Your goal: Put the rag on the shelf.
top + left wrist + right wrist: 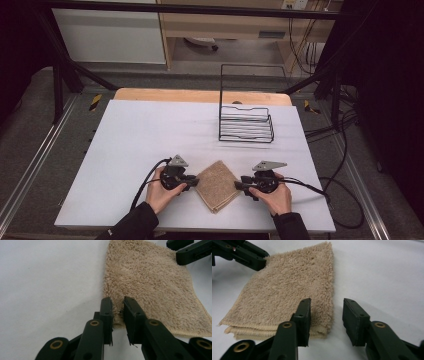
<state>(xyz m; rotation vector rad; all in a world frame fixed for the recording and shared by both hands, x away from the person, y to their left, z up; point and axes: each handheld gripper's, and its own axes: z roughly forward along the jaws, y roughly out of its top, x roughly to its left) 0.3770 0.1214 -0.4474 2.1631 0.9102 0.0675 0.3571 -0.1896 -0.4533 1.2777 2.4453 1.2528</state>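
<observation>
We see a folded beige terry towel lying flat on the white surface, near its front edge. It is turned like a diamond, one corner pointing away from us. The pile is fluffy and looped, and a flat woven hem runs along one side, where several stacked layers show. Its top face lies smooth.

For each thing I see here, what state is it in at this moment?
Towel: folded in layers, lying flat on the table.
Left claw: jaws pinched on one towel corner.
Right claw: jaws apart around the opposite corner, not pressing it yet.
Wire rack: upright, nothing in it.
</observation>
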